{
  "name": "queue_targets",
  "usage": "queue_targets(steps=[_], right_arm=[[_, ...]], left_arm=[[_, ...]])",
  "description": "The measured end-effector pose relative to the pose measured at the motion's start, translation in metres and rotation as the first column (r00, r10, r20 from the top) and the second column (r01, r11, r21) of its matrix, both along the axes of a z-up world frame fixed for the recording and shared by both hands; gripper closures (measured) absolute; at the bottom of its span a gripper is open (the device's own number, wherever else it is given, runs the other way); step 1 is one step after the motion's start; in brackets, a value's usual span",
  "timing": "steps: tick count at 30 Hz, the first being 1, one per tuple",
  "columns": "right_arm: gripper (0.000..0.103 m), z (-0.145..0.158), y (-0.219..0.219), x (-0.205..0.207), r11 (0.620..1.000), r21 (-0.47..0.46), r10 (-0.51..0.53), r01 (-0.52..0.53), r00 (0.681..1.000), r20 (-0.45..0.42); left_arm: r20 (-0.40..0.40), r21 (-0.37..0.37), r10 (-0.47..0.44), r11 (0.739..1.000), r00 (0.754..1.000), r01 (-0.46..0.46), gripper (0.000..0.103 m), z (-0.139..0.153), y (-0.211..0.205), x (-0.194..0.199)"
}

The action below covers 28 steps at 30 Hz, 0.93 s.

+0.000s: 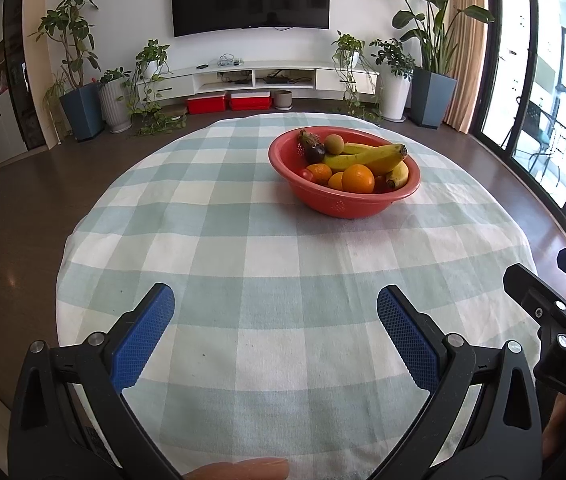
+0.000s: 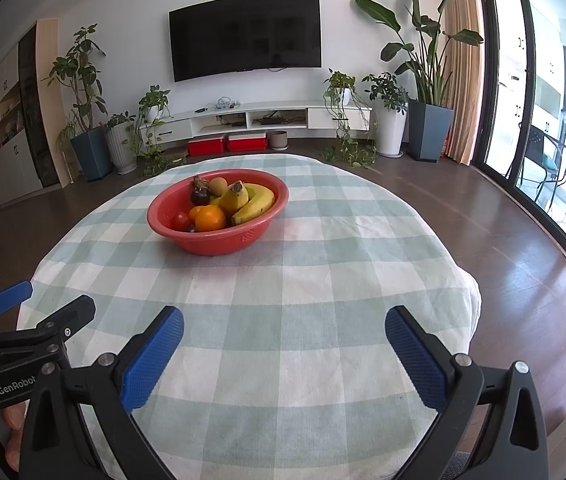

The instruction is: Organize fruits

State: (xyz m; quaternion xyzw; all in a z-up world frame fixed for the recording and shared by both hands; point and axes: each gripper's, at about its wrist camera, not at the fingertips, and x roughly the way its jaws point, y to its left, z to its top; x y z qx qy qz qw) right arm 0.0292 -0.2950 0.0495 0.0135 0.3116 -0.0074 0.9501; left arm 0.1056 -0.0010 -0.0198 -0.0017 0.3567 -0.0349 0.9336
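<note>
Fruit sits heaped in the round red plastic bowl on the checked-cloth counter; left hand-held gripper and right hand-held gripper hover spread wide, empty, ready to pick.

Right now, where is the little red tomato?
The tomato sits inside the red bowl on the checkered table, at the bowl's left front edge in the right wrist view, right beside the oranges and below the dark purple fruit.

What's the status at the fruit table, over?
Left tool and right tool open, empty, hovering at the near edge. Fruit all in red bowl. Checked tablecloth between: nothing blocking.
</note>
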Motion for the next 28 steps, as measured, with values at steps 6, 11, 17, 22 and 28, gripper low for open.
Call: queue_targets(steps=[6,11,17,22,28], right_arm=[[0.0,0.001,0.0,0.0,1.0,-0.001,0.001,-0.001,1.0,-0.001],[0.0,0.001,0.0,-0.001,1.0,-0.001,0.0,0.0,1.0,-0.003],[0.0,0.001,0.0,-0.002,1.0,-0.001,0.0,0.0,1.0,-0.005],[0.0,-0.002,-0.001,-0.006,1.0,0.0,-0.002,0.002,1.0,-0.011],[0.0,-0.005,-0.002,-0.014,1.0,0.002,-0.004,0.004,1.0,-0.018]], left_arm=[[-0.001,0.0,-0.001,1.0,1.0,0.001,0.0,0.0,0.0,0.0],[-0.005,-0.002,-0.005,1.0,1.0,0.005,0.0,-0.004,0.003,-0.003],[-0.014,0.005,-0.006,1.0,1.0,0.006,0.0,-0.007,0.005,-0.004],[-0.015,0.016,0.024,1.0,1.0,-0.023,0.0,-0.008,0.014,-0.013],[-0.002,0.022,0.04,0.999,0.999,-0.04,0.0,-0.005,0.03,-0.025]])
